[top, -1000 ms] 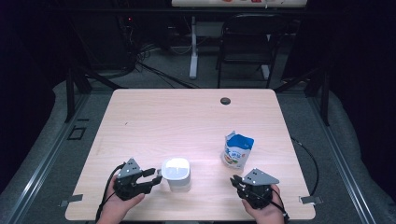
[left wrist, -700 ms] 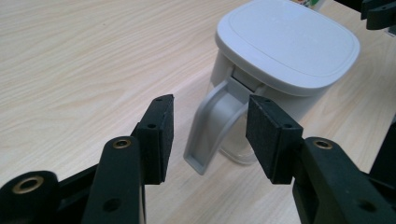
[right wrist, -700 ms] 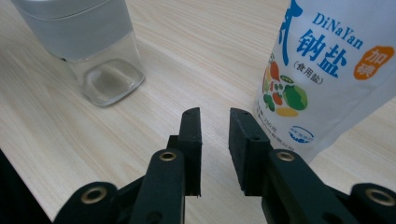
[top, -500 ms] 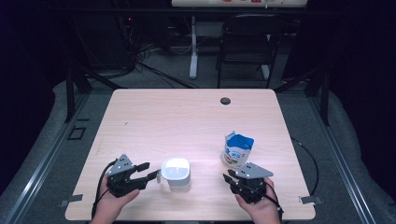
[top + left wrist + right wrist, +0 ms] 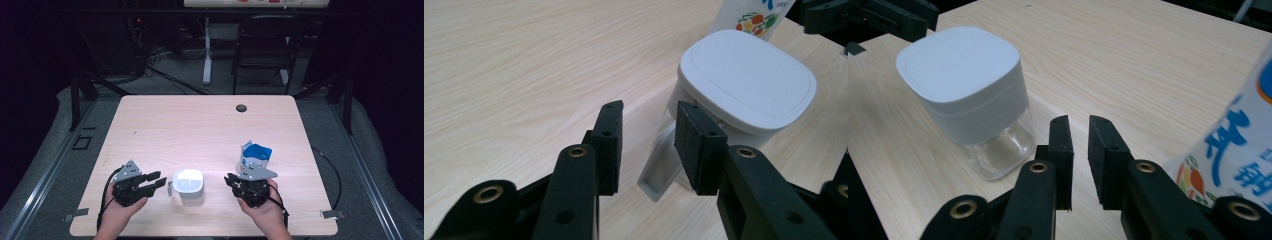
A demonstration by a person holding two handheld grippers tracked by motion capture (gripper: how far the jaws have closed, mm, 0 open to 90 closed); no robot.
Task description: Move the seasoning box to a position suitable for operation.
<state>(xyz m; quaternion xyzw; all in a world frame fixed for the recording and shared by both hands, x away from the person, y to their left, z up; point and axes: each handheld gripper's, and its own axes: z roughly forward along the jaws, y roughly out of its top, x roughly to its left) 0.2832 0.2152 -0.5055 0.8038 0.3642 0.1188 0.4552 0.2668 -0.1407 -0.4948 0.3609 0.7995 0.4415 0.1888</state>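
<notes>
A glass jar [image 5: 188,186] with a white square lid stands near the table's front edge. A grey tab [image 5: 664,165] sticks out from its left side. My left gripper [image 5: 159,181] is just left of the jar. Its jaws have just been closing but stand open [image 5: 649,112], with the tab low between them and untouched. A blue-and-white printed pouch [image 5: 255,157] stands upright to the right. My right gripper [image 5: 230,181] is in front of the pouch and points at the jar [image 5: 968,85]. Its jaws [image 5: 1079,122] have just narrowed to a slim gap with nothing in it.
The light wooden table [image 5: 200,125] has a black round grommet [image 5: 241,108] near its far edge. A chair [image 5: 265,45] and floor cables lie beyond the table. The pouch [image 5: 1238,145] stands close to my right gripper's right side.
My right gripper has moved left, from beside the pouch toward the jar. My left gripper has drawn back slightly from the jar, and its jaws opened wider and then narrowed.
</notes>
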